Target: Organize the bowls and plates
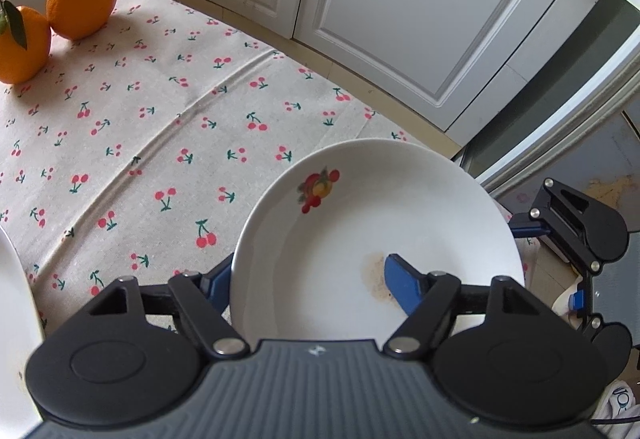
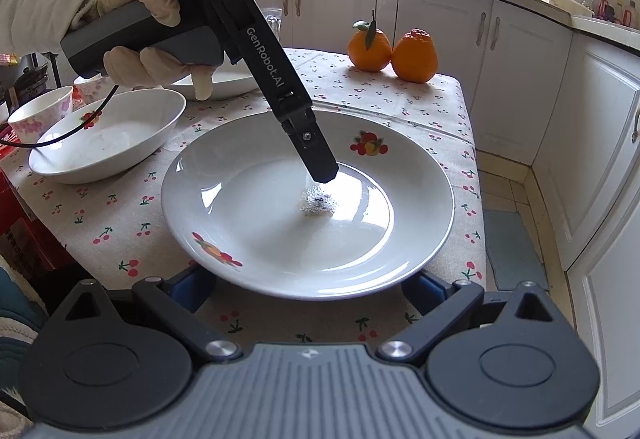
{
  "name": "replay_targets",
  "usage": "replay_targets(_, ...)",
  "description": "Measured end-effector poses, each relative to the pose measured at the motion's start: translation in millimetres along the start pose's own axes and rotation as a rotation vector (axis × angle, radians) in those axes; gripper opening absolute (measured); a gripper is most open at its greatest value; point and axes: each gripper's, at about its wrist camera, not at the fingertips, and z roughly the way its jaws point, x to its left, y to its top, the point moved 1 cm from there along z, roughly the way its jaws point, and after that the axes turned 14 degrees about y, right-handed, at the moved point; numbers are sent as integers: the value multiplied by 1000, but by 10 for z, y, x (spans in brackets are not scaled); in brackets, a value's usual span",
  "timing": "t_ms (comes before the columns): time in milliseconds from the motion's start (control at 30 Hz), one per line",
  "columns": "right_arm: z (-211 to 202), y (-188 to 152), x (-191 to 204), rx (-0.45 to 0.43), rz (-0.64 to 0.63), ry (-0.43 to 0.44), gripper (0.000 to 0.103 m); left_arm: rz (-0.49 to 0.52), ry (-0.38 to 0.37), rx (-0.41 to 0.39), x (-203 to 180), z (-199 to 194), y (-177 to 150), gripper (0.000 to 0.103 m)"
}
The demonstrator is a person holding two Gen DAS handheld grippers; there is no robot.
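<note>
A white deep plate with fruit prints sits on the cherry-print tablecloth near the table's corner. My left gripper straddles its rim, one blue finger inside the plate and the other below the rim outside; from the right wrist view its finger reaches down into the plate. My right gripper is open at the plate's near edge, its blue fingers low on either side, under the rim. A second white plate lies at the left.
Two oranges stand at the table's far edge. A floral cup and another dish sit at the left. White cabinets surround the table; the tiled floor lies to the right.
</note>
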Motion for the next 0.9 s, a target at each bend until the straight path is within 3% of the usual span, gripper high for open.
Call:
replay_targets(333,-23,104,-44,0,-9,3,101,-16,7,-32,89,-78,84,75)
replay_targets(900,255,425,-475,15,-13,0,101,-55,42,-98,396,91,506,76)
